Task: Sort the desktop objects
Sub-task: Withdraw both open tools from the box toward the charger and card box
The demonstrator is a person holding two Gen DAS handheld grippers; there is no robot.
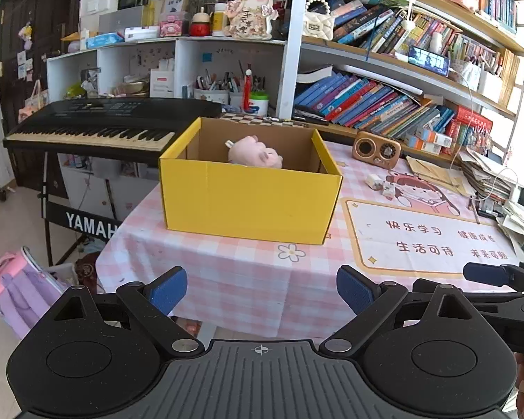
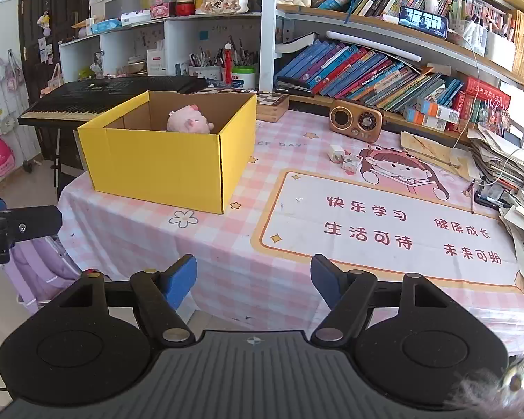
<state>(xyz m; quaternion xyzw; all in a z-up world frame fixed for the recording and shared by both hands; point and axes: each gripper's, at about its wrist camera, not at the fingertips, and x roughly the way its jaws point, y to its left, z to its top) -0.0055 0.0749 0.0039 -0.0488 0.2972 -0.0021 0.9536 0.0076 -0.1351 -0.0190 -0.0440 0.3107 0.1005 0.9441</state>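
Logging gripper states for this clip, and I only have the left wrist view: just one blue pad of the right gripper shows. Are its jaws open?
Observer: Yes. The right gripper stands open, facing the pink checked tablecloth, nothing between its pads.
Reviewer: Anything behind the yellow cardboard box?
Observer: A wooden chessboard case stands just behind the yellow cardboard box; your view shows only its checkered top.

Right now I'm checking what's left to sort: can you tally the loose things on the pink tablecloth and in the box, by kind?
Yellow box: 1
Pink plush toy, inside the box: 1
Small retro radio: 1
White charger plug: 1
Small white cube beside it: 1
Total: 5, not counting the paper stacks at the table's edge.
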